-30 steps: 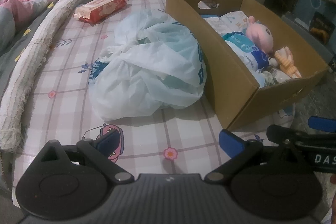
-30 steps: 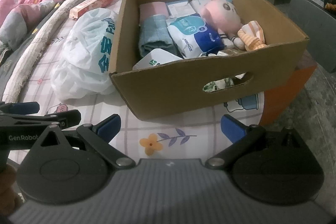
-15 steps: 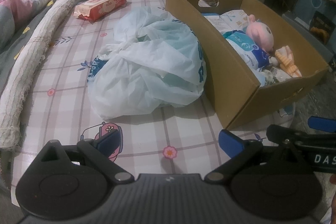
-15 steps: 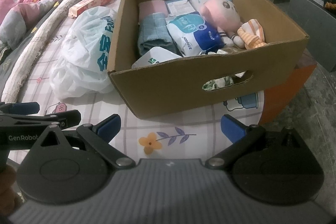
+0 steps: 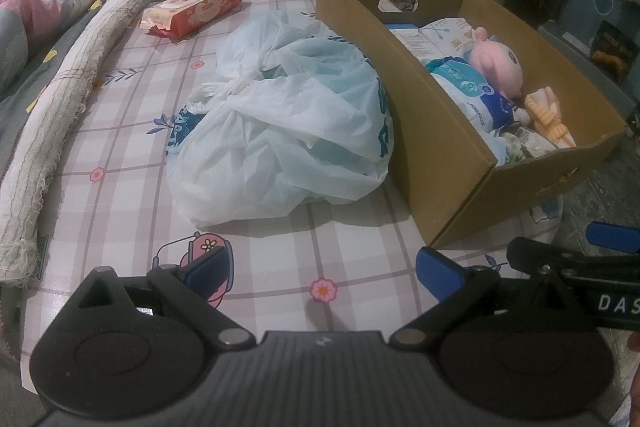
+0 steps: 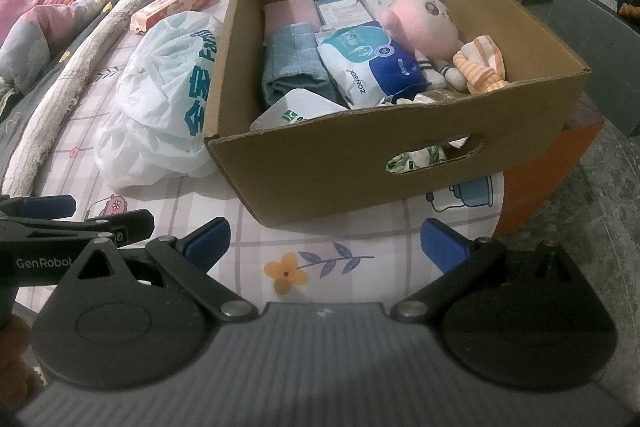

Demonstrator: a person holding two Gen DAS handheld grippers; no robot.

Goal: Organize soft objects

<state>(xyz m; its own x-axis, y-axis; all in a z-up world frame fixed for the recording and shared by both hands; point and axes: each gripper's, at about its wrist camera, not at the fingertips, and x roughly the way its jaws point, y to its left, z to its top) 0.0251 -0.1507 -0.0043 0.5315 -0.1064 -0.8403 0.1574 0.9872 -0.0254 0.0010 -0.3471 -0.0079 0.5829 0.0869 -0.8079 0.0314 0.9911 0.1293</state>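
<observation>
The bed [image 5: 120,163] has a checked sheet with flowers on it. A big cardboard box [image 6: 320,163] sits on it near the edge, already holding a pink plush toy [image 6: 420,23], a folded towel [image 6: 296,67] and a blue and white pack [image 6: 372,67]. A puffy plastic bag [image 5: 280,131] lies on the sheet, touching the box's side. A pack of wipes [image 5: 192,9] lies further back.

The left hand-held gripper [image 5: 324,267] and the right hand-held gripper [image 6: 324,241] are both wide open and hold nothing.

The bag is thin and slippery. I think a pinch on loose plastic could slip or tear it. The box sits close to the bed's edge, so a push might tip it off.

Compared with a second ago, both views have moved only a little, and the bag and box lie the same.
</observation>
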